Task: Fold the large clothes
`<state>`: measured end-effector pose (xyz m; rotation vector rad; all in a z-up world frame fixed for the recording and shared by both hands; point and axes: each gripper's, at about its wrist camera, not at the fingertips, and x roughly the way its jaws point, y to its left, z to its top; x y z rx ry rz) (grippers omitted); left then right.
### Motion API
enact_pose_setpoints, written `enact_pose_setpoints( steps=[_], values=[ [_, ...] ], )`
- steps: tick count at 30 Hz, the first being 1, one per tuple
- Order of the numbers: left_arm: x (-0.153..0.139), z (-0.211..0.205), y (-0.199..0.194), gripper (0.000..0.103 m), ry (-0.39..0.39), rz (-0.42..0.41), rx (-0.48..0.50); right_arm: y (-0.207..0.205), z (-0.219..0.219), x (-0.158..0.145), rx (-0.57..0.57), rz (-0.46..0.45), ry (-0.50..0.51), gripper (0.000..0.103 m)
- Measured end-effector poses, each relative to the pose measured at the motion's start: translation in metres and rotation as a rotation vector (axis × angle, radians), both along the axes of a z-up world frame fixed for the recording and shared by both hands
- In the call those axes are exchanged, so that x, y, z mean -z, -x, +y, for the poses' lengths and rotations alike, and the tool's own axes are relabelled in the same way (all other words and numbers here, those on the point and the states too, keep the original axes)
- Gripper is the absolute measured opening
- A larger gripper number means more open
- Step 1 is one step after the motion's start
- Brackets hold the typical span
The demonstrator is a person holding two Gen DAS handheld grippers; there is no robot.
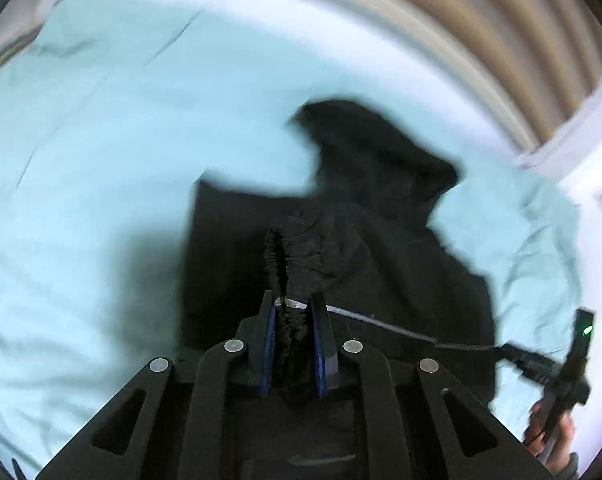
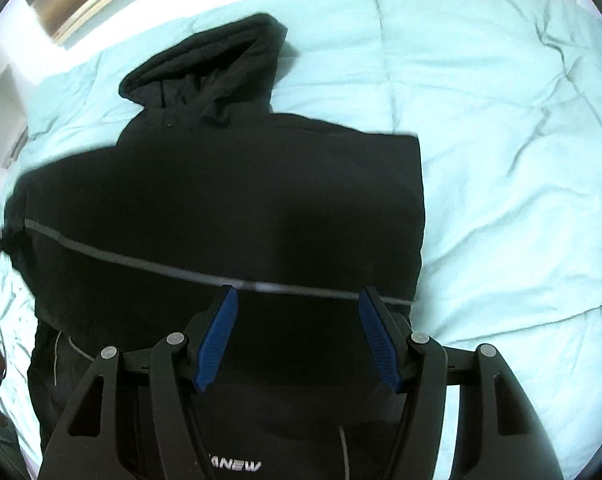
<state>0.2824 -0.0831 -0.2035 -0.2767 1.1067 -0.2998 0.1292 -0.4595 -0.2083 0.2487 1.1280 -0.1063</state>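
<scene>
Risk of slippage at the left gripper [image 1: 293, 304]: its blue pads have drawn nearly together on a bunched, elasticated edge of the black hooded jacket [image 2: 229, 200], probably a sleeve cuff, and only a narrow ruck of cloth lies between them. Should the sleeve be drawn across the body too briskly, the gathered cloth could pull free, or the whole garment could be dragged over the smooth bedspread [image 2: 501, 120] and lose its alignment. The left wrist view is blurred, so how deep the cloth sits in the grip cannot be judged.

The right gripper [image 2: 299, 300] hangs just above the jacket's lower body with its jaws at a middling spread and nothing between them. It pins nothing, so the garment has no anchor against a pull from the other side.

The jacket lies flat on the pale turquoise bedspread, directly beneath and ahead of the right gripper, its hood [image 2: 217, 60] at the far end. It is black and matt, with a thin grey reflective stripe [image 2: 121, 258] running across it just at the right gripper's fingertips, and white lettering near that gripper's base. The side to the right of the gripper ends in a straight edge, which suggests one fold is already laid. A drawcord [image 2: 56, 356] trails at the left hem and might snag.
</scene>
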Motion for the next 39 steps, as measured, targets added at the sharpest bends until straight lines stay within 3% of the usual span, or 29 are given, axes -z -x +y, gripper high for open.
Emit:
enact_pose_setpoints(
  steps=[3, 8, 13, 16, 20, 24, 27, 29, 33, 39],
  values=[
    [0.055, 0.001, -0.001, 0.018, -0.076, 0.141, 0.007, -0.018, 0.002, 0.031, 0.015, 0.064, 0.03, 0.065],
    [0.064, -0.013, -0.002, 0.023, -0.139, 0.11, 0.013, -0.035, 0.006, 0.062, 0.028, 0.128, 0.105, 0.07],
    [0.031, -0.007, 0.005, 0.025, -0.142, 0.061, 0.003, -0.038, -0.005, 0.054, 0.041, 0.16, 0.051, 0.07],
    [-0.01, 0.006, 0.016, 0.027, -0.162, -0.051, -0.034, -0.039, -0.009, 0.024, 0.059, 0.107, 0.005, 0.07],
    [-0.029, -0.008, 0.002, 0.029, -0.035, -0.081, 0.046, -0.052, -0.004, -0.009, 0.05, 0.005, -0.007, 0.071],
    [0.001, -0.047, -0.013, 0.029, -0.106, -0.043, 0.137, -0.081, 0.01, 0.008, 0.043, 0.042, 0.031, 0.07],
    [0.05, -0.059, -0.024, 0.029, -0.171, 0.092, 0.138, -0.095, 0.01, 0.044, 0.055, 0.131, 0.056, 0.07],
    [0.069, -0.061, -0.024, 0.029, -0.199, 0.125, 0.15, -0.099, 0.011, 0.056, 0.043, 0.142, 0.08, 0.071],
    [0.066, -0.067, -0.029, 0.029, -0.24, 0.144, 0.138, -0.105, 0.016, 0.056, 0.034, 0.171, 0.107, 0.074],
    [0.066, -0.061, -0.026, 0.029, -0.238, 0.126, 0.133, -0.095, 0.007, 0.062, 0.047, 0.164, 0.101, 0.081]
  ],
)
